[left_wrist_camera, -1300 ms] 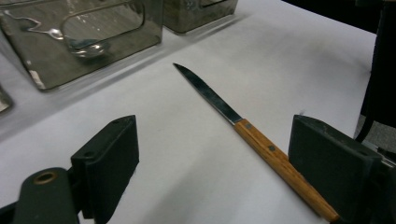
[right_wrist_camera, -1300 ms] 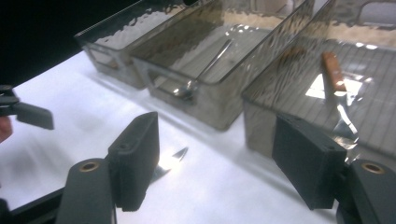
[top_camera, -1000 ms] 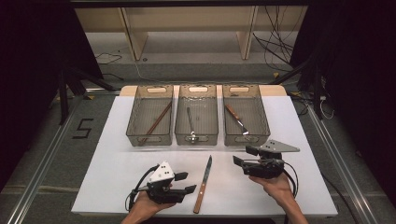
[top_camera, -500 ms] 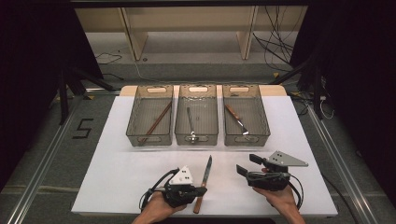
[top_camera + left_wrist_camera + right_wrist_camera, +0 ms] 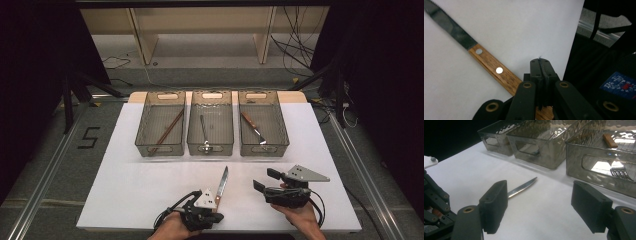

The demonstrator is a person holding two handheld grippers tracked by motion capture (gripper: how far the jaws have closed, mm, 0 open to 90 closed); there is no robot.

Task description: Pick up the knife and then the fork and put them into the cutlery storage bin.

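Note:
A knife (image 5: 221, 182) with a wooden handle (image 5: 494, 68) and a serrated blade (image 5: 521, 187) lies on the white table near its front edge, blade pointing away from the person. My left gripper (image 5: 216, 216) sits over the handle's end. Its jaws (image 5: 541, 68) are shut, pads together with nothing between them, and the handle runs underneath. My right gripper (image 5: 265, 180) hovers to the right of the knife, open (image 5: 544, 207) and empty, facing the blade and the trays.
Three clear trays stand in a row behind the knife. The left tray (image 5: 142, 131) holds a brown stick, the middle tray (image 5: 192, 131) a spoon (image 5: 204, 134), the right tray (image 5: 282, 131) a wooden-handled fork (image 5: 621, 173). The table's front edge (image 5: 571, 50) is close by.
My left gripper has slid right and toward the front edge, onto the knife's handle end. My right gripper has drawn back toward the person, still open.

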